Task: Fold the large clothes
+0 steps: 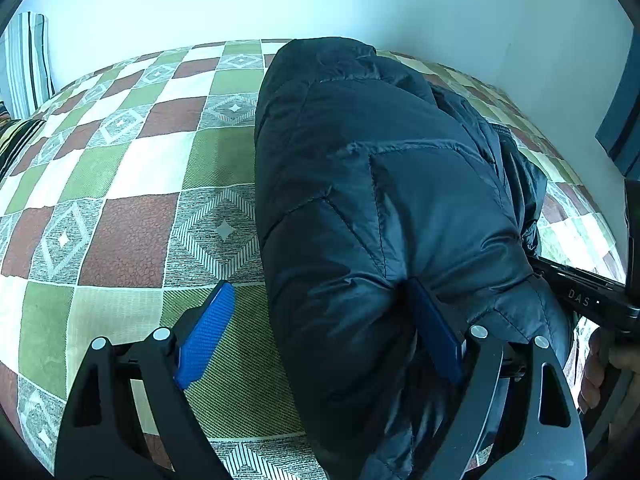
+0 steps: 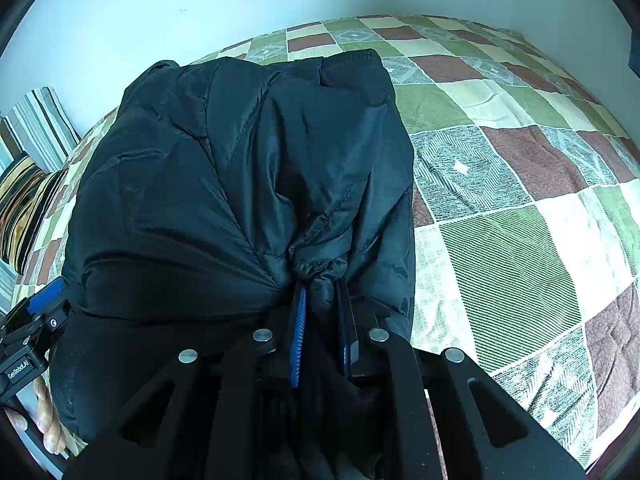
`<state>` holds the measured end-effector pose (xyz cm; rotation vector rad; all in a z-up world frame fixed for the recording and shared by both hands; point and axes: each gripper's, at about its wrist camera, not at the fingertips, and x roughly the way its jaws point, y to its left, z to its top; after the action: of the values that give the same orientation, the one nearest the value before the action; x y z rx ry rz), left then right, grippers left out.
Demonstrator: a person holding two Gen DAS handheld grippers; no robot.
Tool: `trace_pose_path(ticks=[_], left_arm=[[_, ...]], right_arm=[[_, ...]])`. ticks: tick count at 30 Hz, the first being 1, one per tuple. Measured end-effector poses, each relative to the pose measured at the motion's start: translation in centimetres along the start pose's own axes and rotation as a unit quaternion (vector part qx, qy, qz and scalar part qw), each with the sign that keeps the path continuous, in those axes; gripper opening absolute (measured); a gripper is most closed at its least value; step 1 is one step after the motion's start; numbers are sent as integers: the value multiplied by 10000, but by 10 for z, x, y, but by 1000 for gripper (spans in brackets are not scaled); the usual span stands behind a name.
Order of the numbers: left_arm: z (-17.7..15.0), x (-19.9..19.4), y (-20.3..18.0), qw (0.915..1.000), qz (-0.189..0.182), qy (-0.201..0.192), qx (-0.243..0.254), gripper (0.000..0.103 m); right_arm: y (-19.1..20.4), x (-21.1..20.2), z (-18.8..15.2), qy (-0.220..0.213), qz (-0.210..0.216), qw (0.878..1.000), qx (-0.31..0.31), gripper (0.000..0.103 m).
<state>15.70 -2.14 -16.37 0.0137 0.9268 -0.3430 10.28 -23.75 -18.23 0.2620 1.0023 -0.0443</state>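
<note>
While R gripper (image 2: 322, 312) pinches jacket (image 2: 240, 168), L gripper (image 1: 320, 332) open

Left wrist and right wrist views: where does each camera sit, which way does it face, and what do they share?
Left wrist: on the left hand-held gripper, facing along open blue fingers over the dark navy padded jacket; the right hand shows at the edge.
Right wrist: on the right hand-held gripper, pinching jacket fabric; the left hand shows.
Shared: jacket, checkered patchwork bedspread, pale wall.
</note>
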Motion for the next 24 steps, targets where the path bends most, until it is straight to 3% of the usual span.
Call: trace_pose_path(ticks=[17,24], left_arm=[[4,-5,-2,9999,123,47,-63,88],[9,-22,2,9997,131,7,-214,84]], right_arm=[[5,-7,0,-118,-97,9999,-9,17],[1,-29,1,-282,8,9995,137,26]])
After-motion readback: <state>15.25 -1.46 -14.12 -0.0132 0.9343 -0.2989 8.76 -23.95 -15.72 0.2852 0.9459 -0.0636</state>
